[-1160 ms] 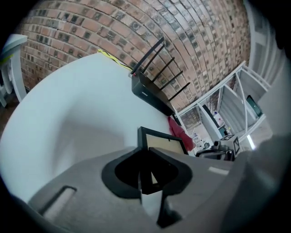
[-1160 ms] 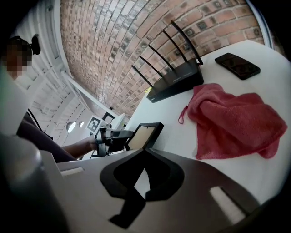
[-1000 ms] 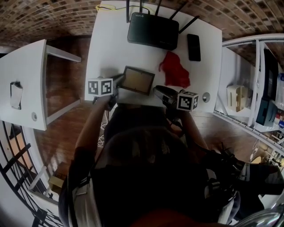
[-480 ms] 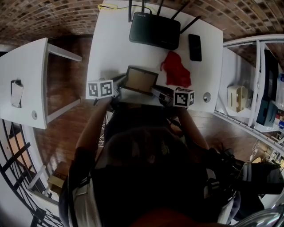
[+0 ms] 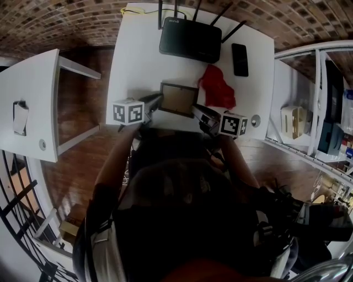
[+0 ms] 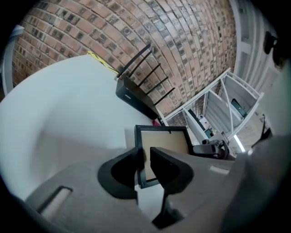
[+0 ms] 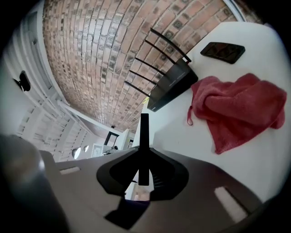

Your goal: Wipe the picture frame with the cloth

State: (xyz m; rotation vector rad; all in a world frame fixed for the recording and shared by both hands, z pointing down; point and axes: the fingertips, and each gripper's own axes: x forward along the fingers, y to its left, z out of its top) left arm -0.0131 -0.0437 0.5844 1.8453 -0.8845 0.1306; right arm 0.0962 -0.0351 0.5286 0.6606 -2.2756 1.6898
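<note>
Your left hand-held gripper [image 6: 144,164], jaws just opened a little, and right hand-held gripper [image 7: 143,170], jaws just closing, each pinch one side of the dark-rimmed, tan picture frame [image 5: 179,99] at upper centre, near the white worktop's [image 5: 138,60] front edge

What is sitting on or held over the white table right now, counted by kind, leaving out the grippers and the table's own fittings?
Black rectangular picture frame: 1
Crumpled red cloth: 1
Black router with antennas: 1
Black flat phone: 1
Thin yellow cable: 1
Total: 5
</note>
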